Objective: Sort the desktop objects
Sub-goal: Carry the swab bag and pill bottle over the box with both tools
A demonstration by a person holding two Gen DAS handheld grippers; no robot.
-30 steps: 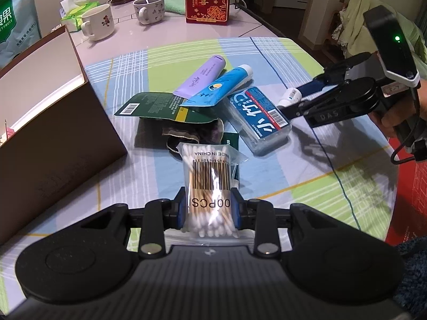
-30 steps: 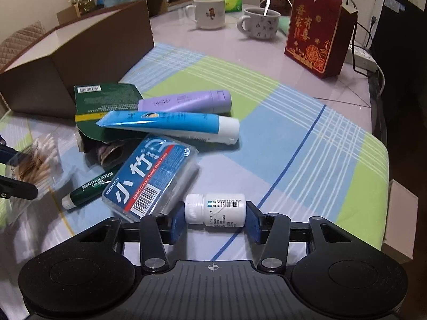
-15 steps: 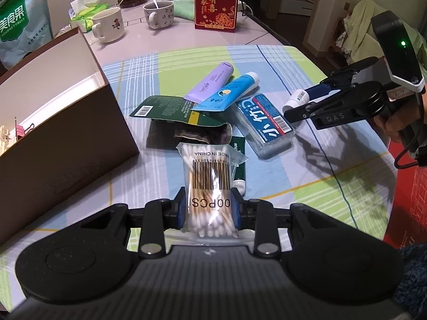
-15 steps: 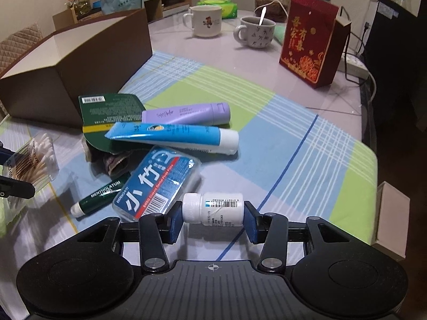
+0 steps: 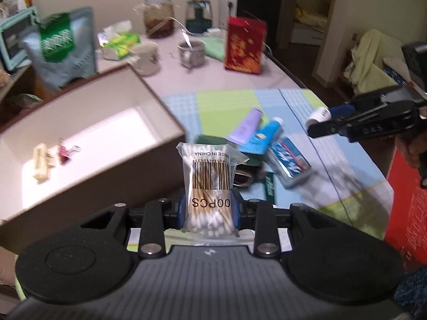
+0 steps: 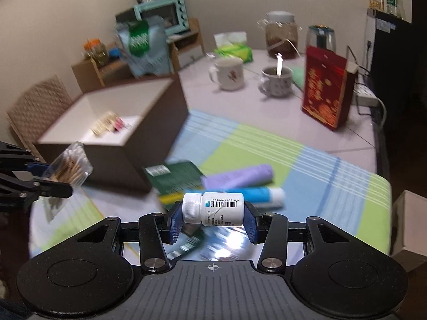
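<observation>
Left tongs: my left tongs (image 5: pixel 209 209) were pinching a clear plastic bag of wooden-stemmed cotton swabs (image 5: pixel 209 184), lifted off the counter, its long axis pointing forward along the fingers.
Right tongs: my right tongs (image 6: pixel 212 217) were clamped on a small white plastic pill bottle with a ribbed white cap (image 6: pixel 212 209); it lay crosswise between the pads, cap toward my left, and was also in the air.
Key relation: the open brown cardboard box with a white inside (image 5: pixel 88 133) lay ahead and to the left of both loads. I judged the left tongs nearer, since the box wall stood just beside the swab bag; the bottle sat well apart from the box, across the pile.
Box contents: a pink binder clip (image 5: pixel 65 152) and a pale, blurred bundle (image 5: pixel 40 165) lay on its floor.
Pile on the counter: a lilac squeeze tube (image 6: pixel 237 177), a blue tube with a white cap (image 6: pixel 263 194), a dark green flat packet (image 6: pixel 173 177) and a clear blue-labelled case (image 5: pixel 289 161) lay on the green-and-blue checked cloth (image 6: pixel 307 176), right of the box.
Readable writing: the swab bag read "MADE IN CHINA" and "00PCS" upside down, over a barcode. The bottle showed a barcode, but its small print was too fine to read. The red carton (image 6: pixel 327 90) carried gold characters, too blurred to read.
Stage, my judgement: both items looked mid-carry, and the box seemed their likely place.
</observation>
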